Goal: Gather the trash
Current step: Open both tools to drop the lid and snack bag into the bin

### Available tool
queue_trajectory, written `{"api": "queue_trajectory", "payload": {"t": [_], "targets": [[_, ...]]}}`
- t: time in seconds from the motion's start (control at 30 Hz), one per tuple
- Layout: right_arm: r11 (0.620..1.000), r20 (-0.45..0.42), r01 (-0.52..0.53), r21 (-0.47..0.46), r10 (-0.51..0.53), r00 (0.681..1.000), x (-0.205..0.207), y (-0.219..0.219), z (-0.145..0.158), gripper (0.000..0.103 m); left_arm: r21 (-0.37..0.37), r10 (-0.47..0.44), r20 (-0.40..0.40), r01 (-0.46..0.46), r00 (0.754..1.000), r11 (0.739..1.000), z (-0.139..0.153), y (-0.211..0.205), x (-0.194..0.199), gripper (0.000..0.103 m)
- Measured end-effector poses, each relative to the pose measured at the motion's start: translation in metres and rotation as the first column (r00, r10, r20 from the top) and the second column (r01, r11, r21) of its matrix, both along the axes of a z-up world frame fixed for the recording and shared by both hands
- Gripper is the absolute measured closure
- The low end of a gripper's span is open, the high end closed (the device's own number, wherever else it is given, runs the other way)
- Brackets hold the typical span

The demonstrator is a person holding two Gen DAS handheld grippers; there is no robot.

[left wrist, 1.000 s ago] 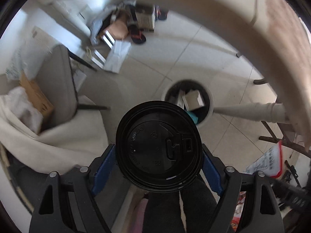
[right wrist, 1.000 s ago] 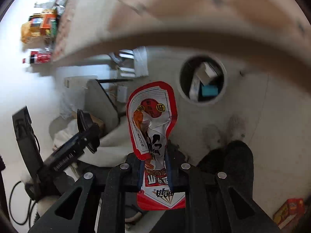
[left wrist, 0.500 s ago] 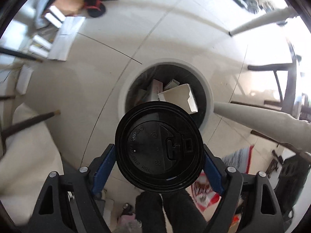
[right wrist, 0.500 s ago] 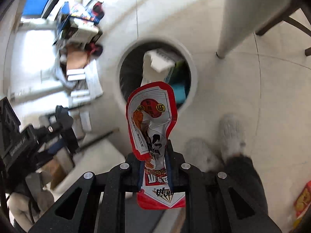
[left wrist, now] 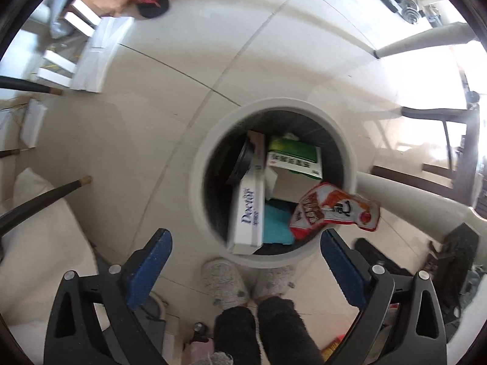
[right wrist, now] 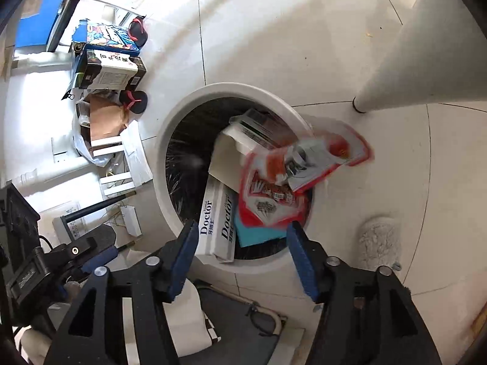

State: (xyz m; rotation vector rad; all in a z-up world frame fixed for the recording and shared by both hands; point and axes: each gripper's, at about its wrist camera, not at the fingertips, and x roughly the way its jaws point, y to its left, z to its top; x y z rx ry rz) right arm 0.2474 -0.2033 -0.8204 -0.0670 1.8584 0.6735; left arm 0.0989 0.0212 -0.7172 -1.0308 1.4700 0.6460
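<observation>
While both tools gape empty | bin [left wrist: 194,179]: toothpaste box [left wrist: 248,210], black lid [left wrist: 242,161] | snack wrapper [right wrist: 301,170] over rim

A lived-in home is showing here. Pale glossy floor tiles [left wrist: 274,45] are running through the room, and turned cream furniture legs [right wrist: 411,70] and dark chair legs [left wrist: 42,200] are standing on them. Cardboard boxes [right wrist: 109,70] and slippers [right wrist: 134,100] are lying in a heap along one side. The person is wearing fluffy grey house slippers [left wrist: 225,283] beside a round white wastebasket [left wrist: 197,164].
</observation>
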Motion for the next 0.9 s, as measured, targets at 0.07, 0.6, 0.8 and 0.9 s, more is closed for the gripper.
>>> {"api": "queue_trajectory", "payload": {"t": [0.07, 0.6, 0.8, 0.9], "targets": [[1.000, 0.022, -0.021, -0.015, 0.022, 1.000, 0.001, -0.008, 0.008, 0.026, 0.084, -0.014, -0.038, 0.017, 0.999, 0.996, 0.011, -0.007, -0.006, 0.003], [0.942, 0.382, -0.236, -0.239, 0.314, 0.869, -0.042, -0.043, 0.133, 0.002, 0.285, -0.041, -0.157, 0.085, 0.987, 0.955, 0.113, -0.079, -0.053, 0.003], [0.941, 0.431, -0.263, -0.214, 0.332, 0.839, -0.051, -0.056, 0.209, 0.002, 0.291, -0.050, -0.123, 0.084, 0.991, 0.953, 0.175, -0.103, -0.059, 0.003], [0.942, 0.442, -0.272, -0.195, 0.332, 0.833, -0.051, -0.063, 0.251, 0.002, 0.301, -0.067, -0.112, 0.099, 0.991, 0.949, 0.210, -0.115, -0.061, 0.003]]}}
